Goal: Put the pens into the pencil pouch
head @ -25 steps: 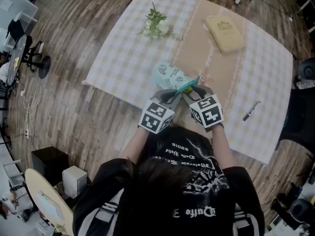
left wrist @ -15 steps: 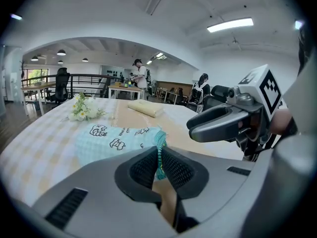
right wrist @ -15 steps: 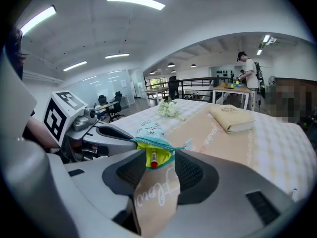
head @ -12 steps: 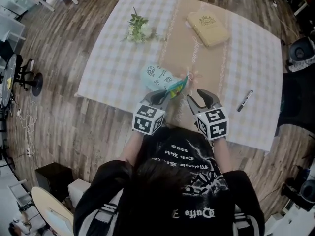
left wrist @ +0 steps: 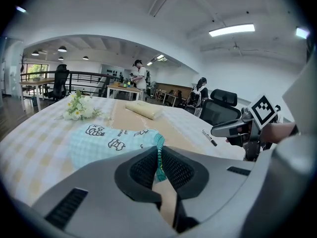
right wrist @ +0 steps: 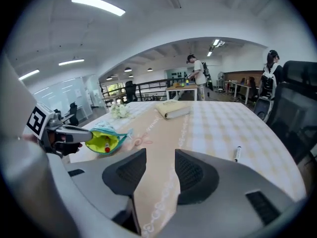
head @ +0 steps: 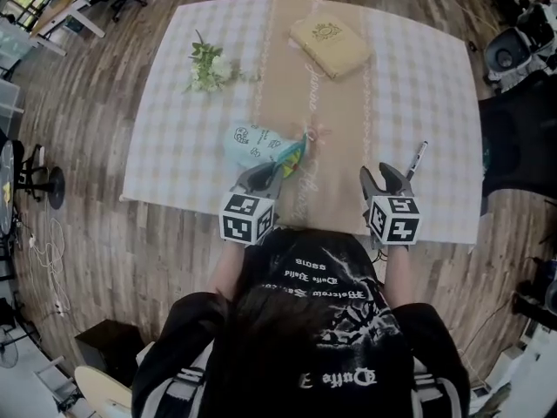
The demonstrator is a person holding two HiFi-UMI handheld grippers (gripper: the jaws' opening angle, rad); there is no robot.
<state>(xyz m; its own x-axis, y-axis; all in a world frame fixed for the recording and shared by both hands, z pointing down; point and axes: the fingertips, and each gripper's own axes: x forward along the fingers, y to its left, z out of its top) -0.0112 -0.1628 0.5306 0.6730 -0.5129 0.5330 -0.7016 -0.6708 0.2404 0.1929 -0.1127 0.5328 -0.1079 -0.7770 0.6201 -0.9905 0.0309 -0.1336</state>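
The mint pencil pouch (head: pixel 253 145) lies on the table near the front edge. My left gripper (head: pixel 264 174) is shut on its teal zipper edge (left wrist: pixel 159 155), which holds the mouth open. The right gripper view shows the pouch's yellow-green lining (right wrist: pixel 102 139) and a red-tipped pen (right wrist: pixel 106 148) inside. A black-and-white pen (head: pixel 416 158) lies on the checked cloth at the right. My right gripper (head: pixel 389 175) is open and empty, just in front of that pen's near end and apart from it. From the right gripper view the pen (right wrist: pixel 237 153) sits to the right of the open jaws.
A tan book (head: pixel 330 44) lies at the far middle of the table (head: pixel 435 77). A small bunch of white flowers (head: pixel 205 67) lies at the far left. A beige runner (head: pixel 326 155) crosses the middle. Office chairs (head: pixel 513 50) stand to the right.
My right gripper has left the pouch's mouth and swung right across the runner to the pen's side. The left gripper has kept its hold on the pouch.
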